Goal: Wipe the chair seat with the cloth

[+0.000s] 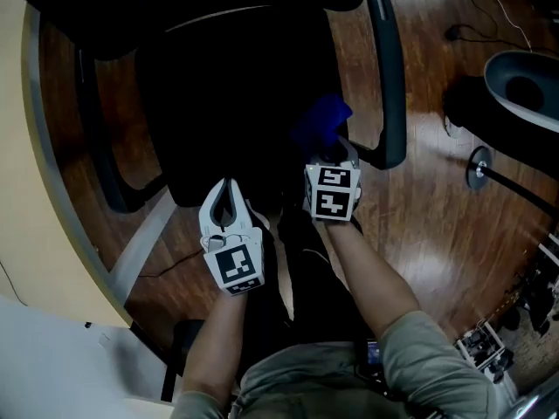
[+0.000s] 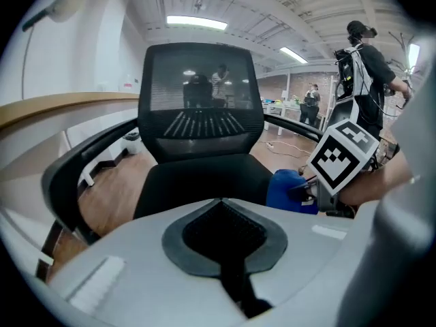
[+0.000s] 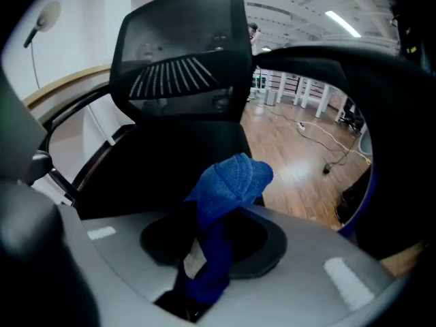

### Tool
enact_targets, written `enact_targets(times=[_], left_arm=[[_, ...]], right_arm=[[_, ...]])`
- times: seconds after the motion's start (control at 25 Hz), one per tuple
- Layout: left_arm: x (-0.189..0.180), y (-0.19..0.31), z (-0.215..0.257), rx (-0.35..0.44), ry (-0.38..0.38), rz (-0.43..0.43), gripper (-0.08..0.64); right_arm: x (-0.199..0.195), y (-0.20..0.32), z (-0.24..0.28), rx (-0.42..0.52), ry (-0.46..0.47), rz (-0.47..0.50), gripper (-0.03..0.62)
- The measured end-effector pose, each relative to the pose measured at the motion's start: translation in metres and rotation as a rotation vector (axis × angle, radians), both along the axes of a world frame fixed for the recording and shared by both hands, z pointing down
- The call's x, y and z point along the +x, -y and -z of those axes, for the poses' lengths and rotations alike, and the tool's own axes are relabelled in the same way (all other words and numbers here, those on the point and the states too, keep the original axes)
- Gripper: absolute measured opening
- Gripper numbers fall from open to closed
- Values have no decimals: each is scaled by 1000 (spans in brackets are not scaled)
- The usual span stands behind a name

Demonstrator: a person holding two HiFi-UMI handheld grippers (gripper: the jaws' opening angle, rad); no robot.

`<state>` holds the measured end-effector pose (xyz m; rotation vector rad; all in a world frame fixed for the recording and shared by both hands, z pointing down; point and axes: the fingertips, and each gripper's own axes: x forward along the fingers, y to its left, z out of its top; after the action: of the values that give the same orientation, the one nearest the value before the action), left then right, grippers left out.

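The black chair seat (image 1: 236, 103) fills the upper middle of the head view. My right gripper (image 1: 328, 154) hovers at the seat's front right corner, next to the right armrest (image 1: 389, 77), and is shut on a blue cloth (image 1: 321, 122). In the right gripper view the cloth (image 3: 228, 182) sticks up out of the jaws above the seat (image 3: 163, 169). My left gripper (image 1: 229, 186) hangs at the seat's front edge, shut, with nothing in it. The left gripper view faces the seat (image 2: 204, 179) and backrest, with the cloth (image 2: 286, 189) at the right.
A curved pale desk edge (image 1: 52, 190) runs down the left. The chair's left armrest (image 1: 105, 147) stands close to it. On the wooden floor at the right are another chair's base (image 1: 524, 85) and cables. People stand far back in the left gripper view.
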<state>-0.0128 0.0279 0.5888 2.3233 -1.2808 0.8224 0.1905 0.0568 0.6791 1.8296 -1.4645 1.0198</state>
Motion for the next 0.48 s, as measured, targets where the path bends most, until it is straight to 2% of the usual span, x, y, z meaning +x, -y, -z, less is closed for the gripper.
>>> enact_targets(times=[0.12,0.28,0.48], left_arm=[[-55,1,8,10,32,78,5],[-121,1,14,20,59,161,5],[-178,-5,15,12,61,238,5]], right_arm=[[-59,20,23,45,23,142,101],[-160,43,42,93,50,380,101],[-283,44,37,78,118,661,101]])
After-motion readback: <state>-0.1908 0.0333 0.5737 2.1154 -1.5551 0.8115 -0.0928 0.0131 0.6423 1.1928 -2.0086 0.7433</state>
